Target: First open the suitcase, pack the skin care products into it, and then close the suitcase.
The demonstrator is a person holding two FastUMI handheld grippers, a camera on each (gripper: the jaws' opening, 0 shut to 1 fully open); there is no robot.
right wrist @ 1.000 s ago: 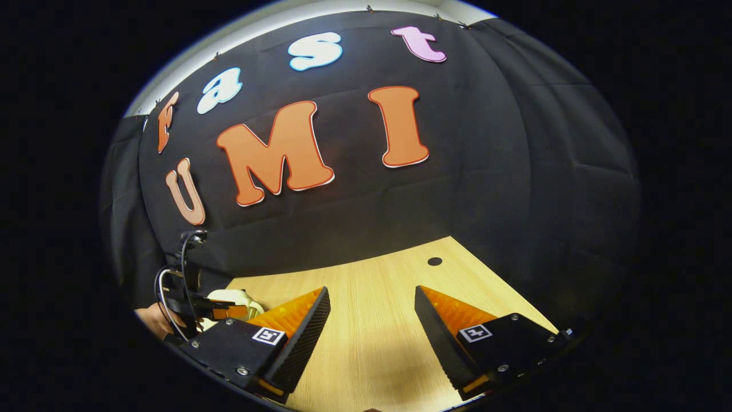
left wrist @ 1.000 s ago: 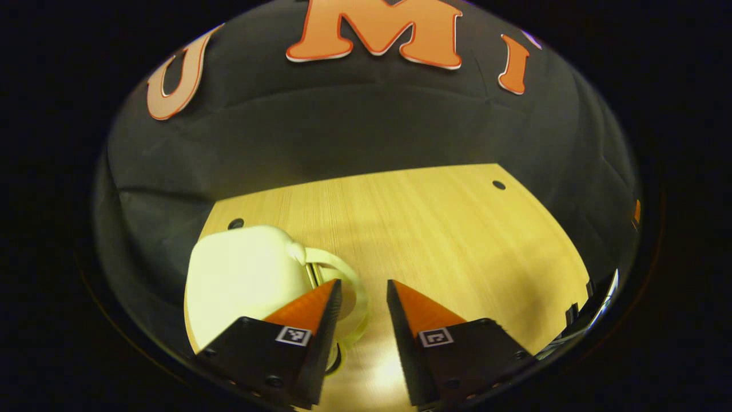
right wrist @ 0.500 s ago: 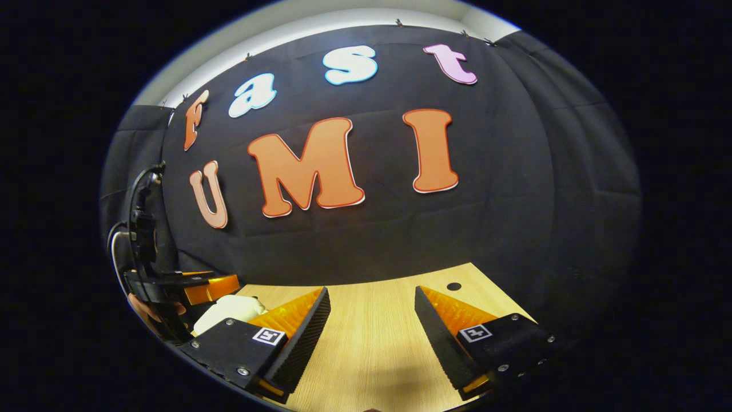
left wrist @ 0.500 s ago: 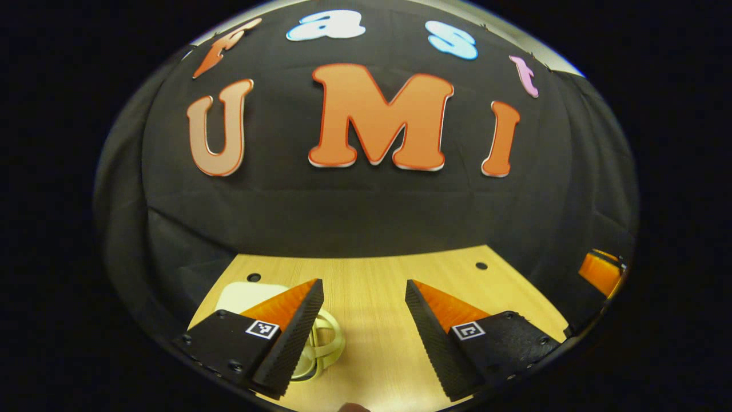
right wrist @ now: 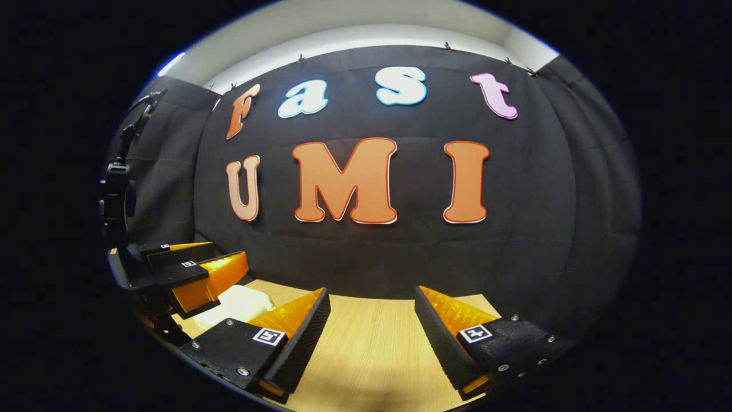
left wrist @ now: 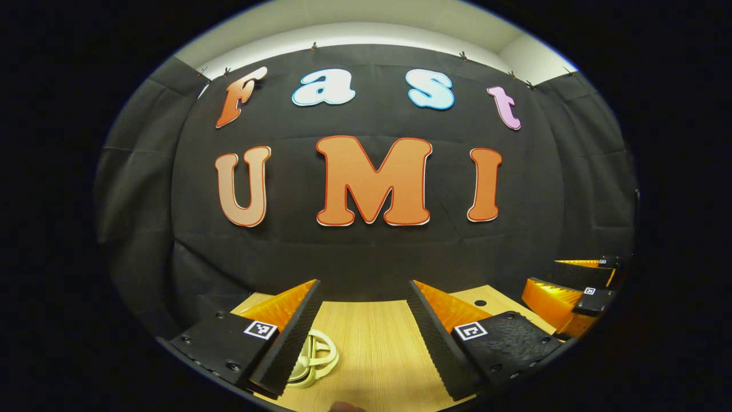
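We have lifted both hand-held grippers (left wrist: 363,312) (right wrist: 372,317), jaws open and empty, off the closed cream suitcase (right wrist: 237,303); task looks finished.

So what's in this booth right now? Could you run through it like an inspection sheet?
Surface: wooden table with a dark hole.
Job's things: cream suitcase on the table, its handle by the left gripper; whether it is latched cannot be told.
Clutter: nothing seen.
Grippers: left gripper and right gripper both raised above the table, jaws apart, holding nothing.
Cables: a dark cable on the left gripper's rig.
Surroundings: black cloth wall, pale ceiling above.
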